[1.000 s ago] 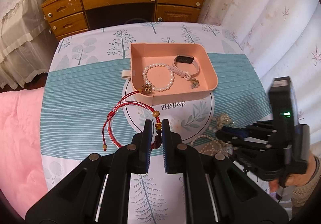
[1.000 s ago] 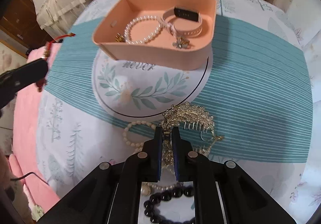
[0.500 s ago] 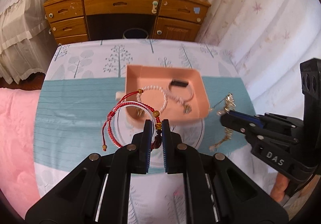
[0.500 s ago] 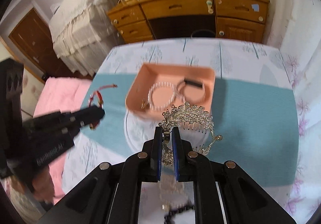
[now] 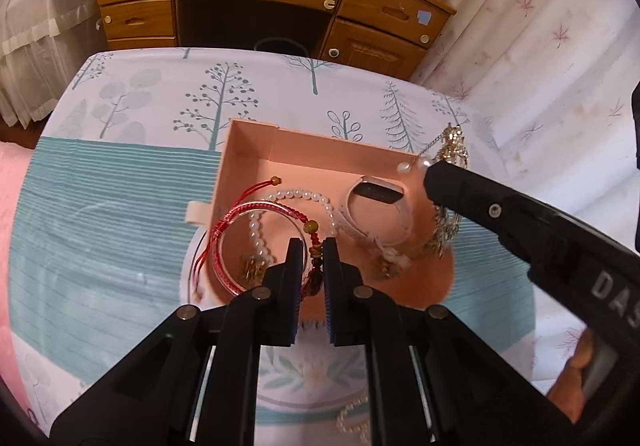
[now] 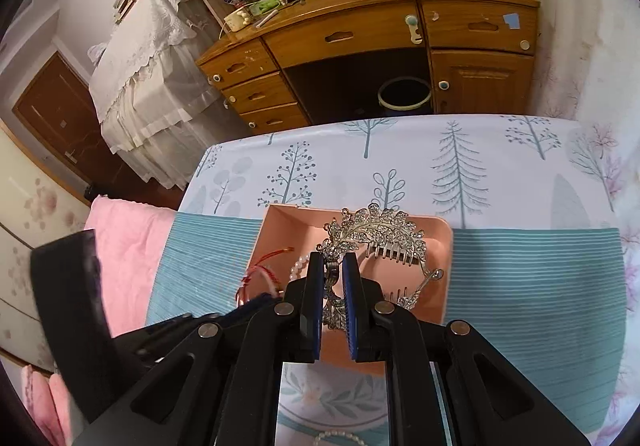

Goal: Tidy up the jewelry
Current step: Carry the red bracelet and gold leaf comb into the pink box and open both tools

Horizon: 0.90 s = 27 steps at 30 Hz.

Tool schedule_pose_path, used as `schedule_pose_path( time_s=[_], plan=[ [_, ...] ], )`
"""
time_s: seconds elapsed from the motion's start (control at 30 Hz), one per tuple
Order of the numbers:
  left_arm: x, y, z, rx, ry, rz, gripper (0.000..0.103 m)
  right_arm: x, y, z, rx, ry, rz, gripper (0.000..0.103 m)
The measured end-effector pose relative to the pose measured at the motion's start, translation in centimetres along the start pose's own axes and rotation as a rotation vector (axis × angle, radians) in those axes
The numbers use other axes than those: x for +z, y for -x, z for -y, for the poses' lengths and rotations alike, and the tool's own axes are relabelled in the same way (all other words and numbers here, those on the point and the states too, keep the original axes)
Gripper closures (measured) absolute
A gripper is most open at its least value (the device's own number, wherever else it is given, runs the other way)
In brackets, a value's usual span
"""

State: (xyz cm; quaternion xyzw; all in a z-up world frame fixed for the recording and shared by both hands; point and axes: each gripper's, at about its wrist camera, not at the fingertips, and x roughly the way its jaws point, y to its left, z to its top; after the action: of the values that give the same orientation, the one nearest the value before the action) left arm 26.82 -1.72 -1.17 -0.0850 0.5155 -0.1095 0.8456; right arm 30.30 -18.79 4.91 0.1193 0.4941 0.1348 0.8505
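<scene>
Over the shallow pink rectangular tray (image 5: 256, 150), the left claw (image 5: 308, 270) grips a red braided cord bracelet (image 5: 240, 214); the right claw (image 6: 332, 286) grips a silver rhinestone leaf hair comb (image 6: 384, 234).

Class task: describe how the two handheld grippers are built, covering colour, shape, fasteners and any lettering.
Both are matte black plastic. The left gripper and right gripper each have two flat fingers lined with blue pads, carried on angular linkage arms with cut-out windows and round silver pivot bolts. White raised letters "DAS" mark the right gripper's side. No cables or sleeves show.

Right claw (image 6: 331, 266) clamped on rhinestone hair comb (image 6: 380, 236) over pink tray (image 6: 442, 246), seemingly not touching
</scene>
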Motion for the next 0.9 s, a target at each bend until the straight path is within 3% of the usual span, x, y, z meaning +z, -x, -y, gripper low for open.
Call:
schedule_pose_path(
  time_s=[0.23, 0.4, 0.77, 0.9],
  plan=[
    [-0.5, -2.6, -0.9, -0.027, -0.005, -0.08, 0.094, -0.6, -3.1, 1.5, 0.012, -0.048, -0.039, 0.094],
    [-0.9, -0.6, -2.4, -0.009, -0.026, -0.041, 0.094, -1.1, -4.8, 1.9, 0.016, -0.054, -0.066, 0.094],
    [-2.9, 4.3, -6.2, 0.005, -0.029, 0.007, 0.094, -1.2, -8.1, -3.4, 0.008, 0.046, -0.093, 0.094],
    [-3.8, 4.7, -6.5, -0.002, -0.032, -0.001, 0.094, -1.3, -9.2, -4.3, -0.025, 0.065, -0.101, 0.087]
  ],
)
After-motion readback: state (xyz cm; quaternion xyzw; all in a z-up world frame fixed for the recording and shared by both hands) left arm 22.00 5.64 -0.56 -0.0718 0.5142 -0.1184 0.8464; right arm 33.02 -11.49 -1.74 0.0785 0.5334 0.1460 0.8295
